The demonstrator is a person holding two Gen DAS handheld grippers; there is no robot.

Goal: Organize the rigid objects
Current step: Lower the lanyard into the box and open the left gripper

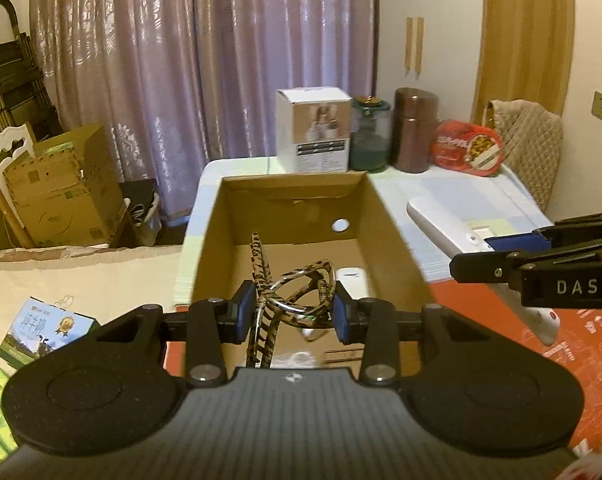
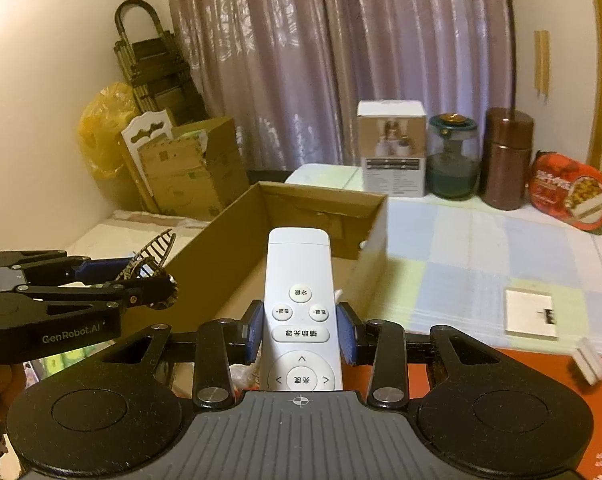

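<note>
Left gripper (image 1: 295, 312) clamped on a leopard-print hair claw clip (image 1: 289, 292), blue pads pressing its sides; clip hangs over the near end of the open cardboard box (image 1: 385, 232), teeth pointing down toward the camera; right gripper (image 2: 301, 330) closed on a white remote control (image 2: 299, 308), pads at its mid-body by the small buttons, remote sticking forward and up, buttons facing the camera; its tip is over the box's near right part. Box sits on a table with a pale checked cloth (image 2: 461, 264); inside, something white (image 1: 353, 280) lies on the floor just behind the clip, identity unclear; hole in the far wall.

Step in hand looks like carrying both items to the box and dropping them in. To do it well: bring each gripper clearly inside the rim before letting go, not over the wall edge; lower first so the drop is short, the remote is hard plastic and could bounce or tip out; lay the remote flat along the box's length; put the clip in the free left part, away from the white item; the grippers are near each other, so release one at a time to avoid a knock.

Small white card (image 2: 531, 312) and white block (image 2: 589, 362) remain on the table right of the box; probably next.
</note>
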